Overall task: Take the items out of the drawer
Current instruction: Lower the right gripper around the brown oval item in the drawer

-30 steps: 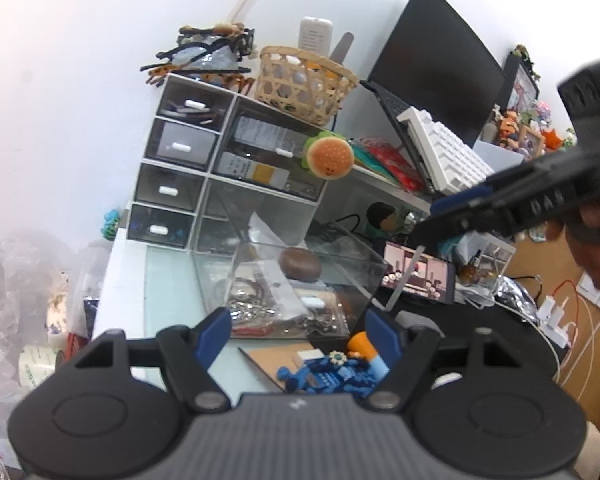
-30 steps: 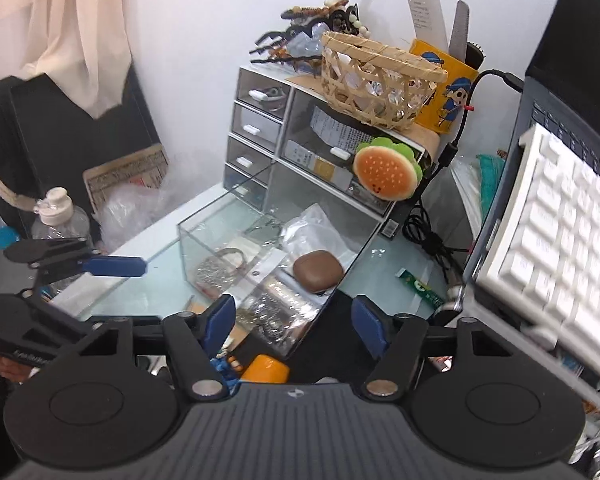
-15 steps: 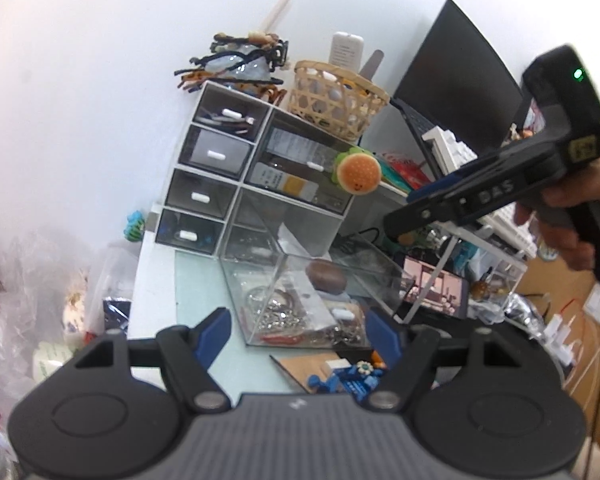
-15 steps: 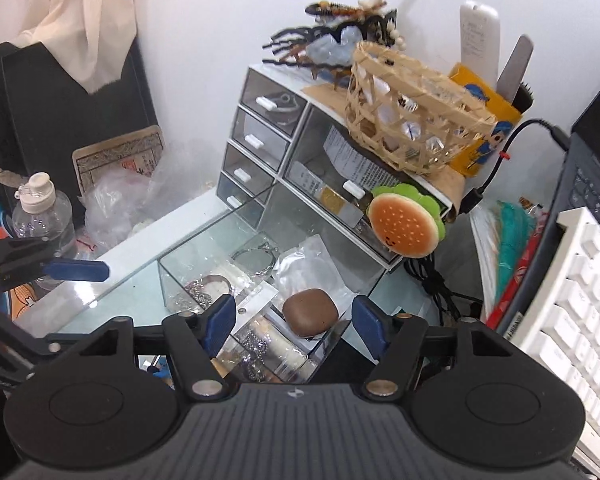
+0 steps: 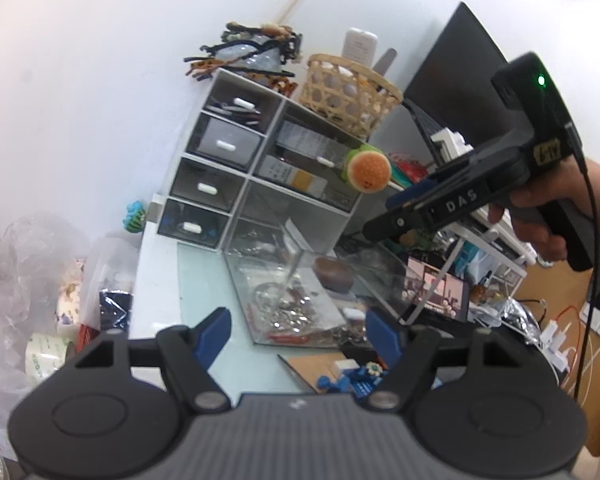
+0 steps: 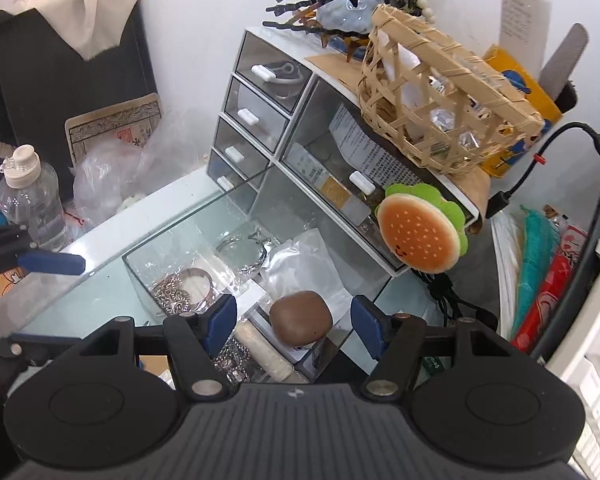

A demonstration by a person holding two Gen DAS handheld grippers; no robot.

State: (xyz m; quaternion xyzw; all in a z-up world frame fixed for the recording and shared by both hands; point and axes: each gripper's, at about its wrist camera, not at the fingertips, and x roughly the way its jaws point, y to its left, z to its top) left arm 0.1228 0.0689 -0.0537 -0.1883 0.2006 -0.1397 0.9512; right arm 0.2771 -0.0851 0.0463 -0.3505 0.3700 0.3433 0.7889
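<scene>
Drawers are stacked in a white desktop organiser (image 6: 268, 120) at the far side of the glass desk (image 5: 204, 280), and one large clear drawer (image 6: 204, 236) has been pulled fully out of the lower right bay so that its contents can be reached from above. Inside it a brown oval case (image 6: 300, 316) is seen at the near right, with silver chains and bangles (image 6: 184, 284) to the left and clear plastic packets (image 6: 300, 264) further back.

The right gripper (image 6: 292, 320) is held above the drawer's near end with its blue pads spread wide on either side of the brown case, nothing grasped; judged from that framing, the case is the item being lined up for a pick. The left gripper (image 5: 298, 334) is also parted and empty, kept back at the near edge of the drawer — probably so that the path of the other tool is left free.

A burger plush (image 6: 420, 232) hangs in front of the organiser just above the drawer's far right corner, and a woven basket (image 6: 440, 108) is set on top. Contact with the plush or the thin drawer wall could be risked on the way down.
</scene>
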